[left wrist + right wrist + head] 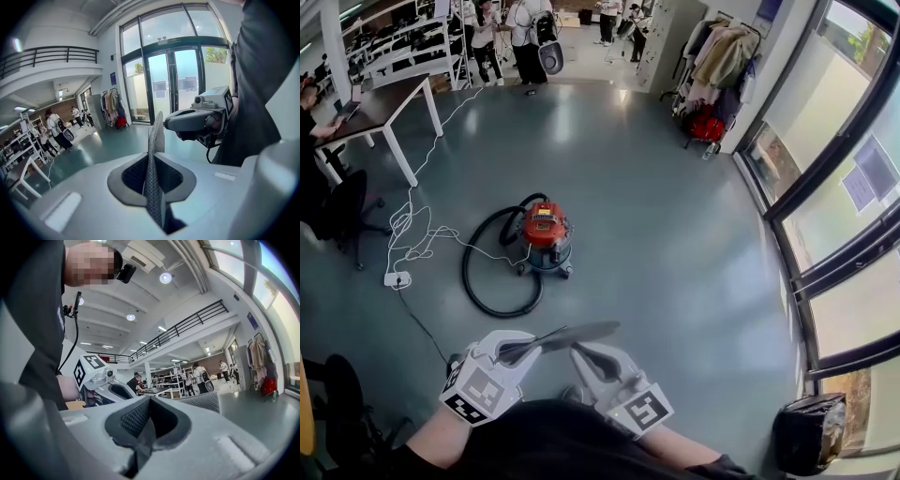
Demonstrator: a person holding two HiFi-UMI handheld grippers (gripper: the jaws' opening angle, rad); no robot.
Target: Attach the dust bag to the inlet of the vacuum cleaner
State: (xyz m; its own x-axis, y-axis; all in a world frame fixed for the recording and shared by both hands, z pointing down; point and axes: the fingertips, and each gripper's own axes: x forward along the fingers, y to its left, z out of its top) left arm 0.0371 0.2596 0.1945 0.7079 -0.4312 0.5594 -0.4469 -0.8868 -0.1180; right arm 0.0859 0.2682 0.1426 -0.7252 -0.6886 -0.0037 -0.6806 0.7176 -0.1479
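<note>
Some way ahead, the red vacuum cleaner stands on the grey floor with its black hose looped to its left. Low in the head view, close to my body, I hold a flat grey mesh dust bag between both grippers. My left gripper is shut on it; in the left gripper view the bag stands edge-on between the pads. My right gripper faces the left one and is shut on the bag's other edge; the mesh spreads to the right past its jaws. The left gripper shows beyond.
A white cable and a power strip lie left of the vacuum cleaner. A white-legged table and a black chair stand at the left. People stand at the back. A coat rack and a glass wall line the right. A black bag sits at bottom right.
</note>
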